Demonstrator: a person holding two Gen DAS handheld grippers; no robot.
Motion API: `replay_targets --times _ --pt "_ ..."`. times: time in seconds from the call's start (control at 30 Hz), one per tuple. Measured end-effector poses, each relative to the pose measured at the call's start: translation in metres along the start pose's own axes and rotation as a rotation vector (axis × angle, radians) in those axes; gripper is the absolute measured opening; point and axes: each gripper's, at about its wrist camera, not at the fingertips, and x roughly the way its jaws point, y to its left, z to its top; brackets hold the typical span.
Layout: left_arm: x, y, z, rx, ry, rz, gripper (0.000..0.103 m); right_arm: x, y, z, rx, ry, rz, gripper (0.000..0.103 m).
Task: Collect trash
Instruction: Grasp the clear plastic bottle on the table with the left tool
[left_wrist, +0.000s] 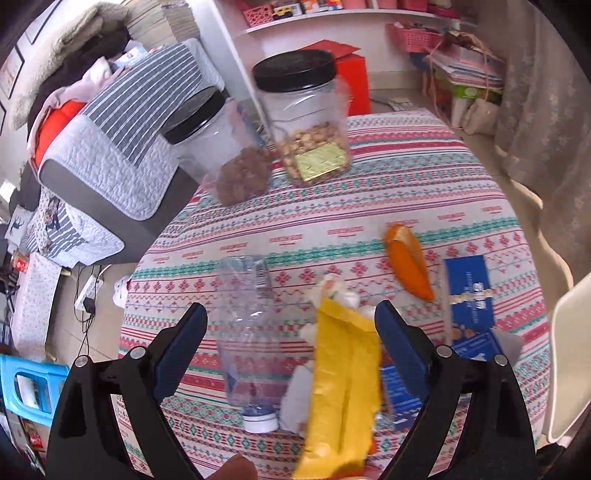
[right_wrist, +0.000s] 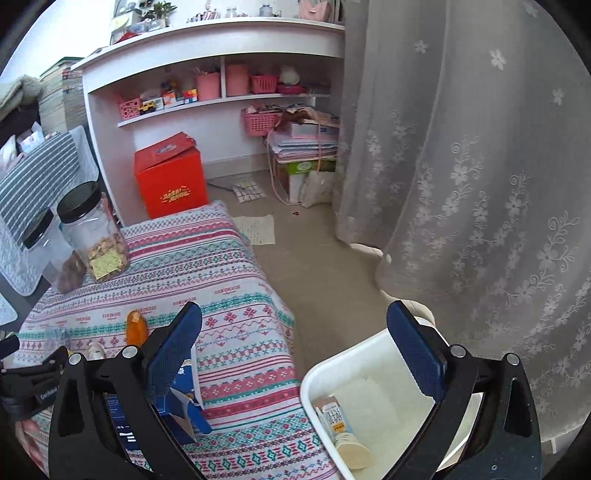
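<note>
Trash lies on the patterned tablecloth (left_wrist: 406, 192). My left gripper (left_wrist: 291, 325) hangs open above a crushed clear bottle (left_wrist: 247, 325), a yellow wrapper (left_wrist: 343, 387) and crumpled white paper (left_wrist: 347, 295), touching none of them. An orange peel (left_wrist: 406, 262) and a torn blue box (left_wrist: 469, 291) lie to their right. My right gripper (right_wrist: 295, 332) is open and holds nothing, over the table's edge, with its right finger above the white bin (right_wrist: 317, 373). A small tube-like container (right_wrist: 340, 428) lies in the bin. The blue box (right_wrist: 184, 398) and peel (right_wrist: 136, 326) show behind its left finger.
Two black-lidded jars of nuts (left_wrist: 306, 122) (left_wrist: 218, 147) stand at the table's far side. A sofa with striped covers (left_wrist: 122, 122) borders the left. A red box (right_wrist: 170, 177), shelves (right_wrist: 221, 99) and a lace curtain (right_wrist: 480, 184) lie beyond the floor.
</note>
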Motion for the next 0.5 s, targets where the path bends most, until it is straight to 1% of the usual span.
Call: replay_targets --times 0.17,0.27,0.33,0.43,0.5 --pt "0.045 0.041 0.004 -0.064 0.101 0.02 0.089 0.011 0.027 -0.003 -0.041 0.036 0.032 0.096" --pt "0.069 0.058 0.003 -0.104 0.15 -0.004 0.089 0.019 0.039 -0.004 -0.057 0.066 0.057 0.096" --pt "0.084 0.065 -0.001 -0.137 0.185 -0.032 0.089 0.024 0.045 -0.005 -0.053 0.095 0.085 0.096" --pt "0.105 0.073 -0.007 -0.192 0.235 -0.111 0.089 0.029 0.054 -0.008 -0.064 0.125 0.114 0.096" --pt "0.114 0.073 -0.012 -0.205 0.255 -0.14 0.089 0.036 0.059 -0.01 -0.066 0.155 0.135 0.096"
